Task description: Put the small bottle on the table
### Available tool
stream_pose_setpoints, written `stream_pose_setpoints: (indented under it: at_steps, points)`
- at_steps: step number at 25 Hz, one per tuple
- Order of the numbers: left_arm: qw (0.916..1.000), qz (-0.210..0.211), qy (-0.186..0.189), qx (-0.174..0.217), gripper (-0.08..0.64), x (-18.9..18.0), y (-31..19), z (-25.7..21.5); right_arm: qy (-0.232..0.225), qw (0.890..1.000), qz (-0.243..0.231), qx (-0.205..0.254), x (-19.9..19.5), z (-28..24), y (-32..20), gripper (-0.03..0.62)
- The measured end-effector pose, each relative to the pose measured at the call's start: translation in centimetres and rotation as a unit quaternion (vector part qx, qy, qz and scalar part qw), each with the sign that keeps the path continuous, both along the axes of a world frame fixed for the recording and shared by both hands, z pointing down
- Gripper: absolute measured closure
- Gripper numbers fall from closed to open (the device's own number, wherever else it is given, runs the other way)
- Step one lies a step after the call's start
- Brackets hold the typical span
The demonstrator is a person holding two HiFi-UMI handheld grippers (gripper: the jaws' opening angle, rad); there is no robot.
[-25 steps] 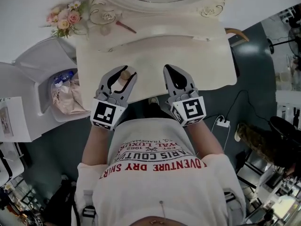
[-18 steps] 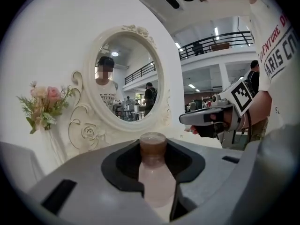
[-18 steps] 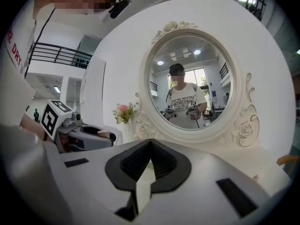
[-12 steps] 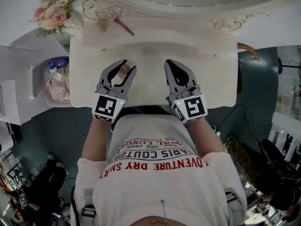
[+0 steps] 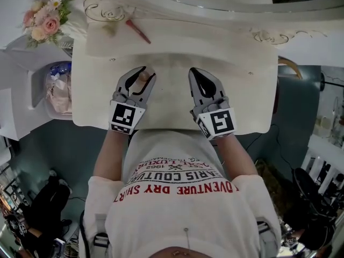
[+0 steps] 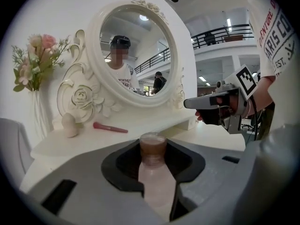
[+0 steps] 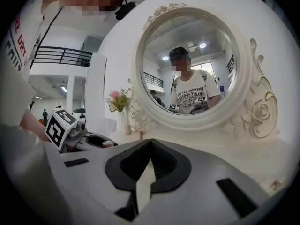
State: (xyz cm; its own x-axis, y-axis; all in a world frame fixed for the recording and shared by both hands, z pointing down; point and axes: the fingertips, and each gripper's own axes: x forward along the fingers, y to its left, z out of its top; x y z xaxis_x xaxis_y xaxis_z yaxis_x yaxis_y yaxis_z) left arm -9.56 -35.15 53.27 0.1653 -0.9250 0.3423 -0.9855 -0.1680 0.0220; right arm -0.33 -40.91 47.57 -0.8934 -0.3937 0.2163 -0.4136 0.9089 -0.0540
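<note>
Both tools are now further in over desk (image 5: 242,90) vs 1 s ago. L tool (image 5: 144,73) pinches small bottle (image 6: 153,172), brown cap fwd, over desk's front half. R tool (image 5: 194,73) alongside, jaws pressed together, empty.

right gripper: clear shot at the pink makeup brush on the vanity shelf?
Probably yes. The right gripper is empty, jaws together, and bare tabletop lies between it and the pink makeup brush; the left gripper, holding the small bottle, sits off that line.
</note>
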Motion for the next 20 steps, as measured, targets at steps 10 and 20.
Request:
stream_pose_setpoints:
  at_steps: [10, 20]
  points:
    - [1.0, 0.001, -0.009, -0.001, 0.42, -0.1, -0.7, 3.2, -0.003, 1.0, 0.004, -0.004, -0.3, 3.0, -0.5, 0.594]
    - [0.9999, -0.001, -0.009, 0.014, 0.42, -0.4, -0.6, 3.9, -0.005, 1.0, 0.007, -0.003, -0.2, 3.7, 0.5, 0.594]
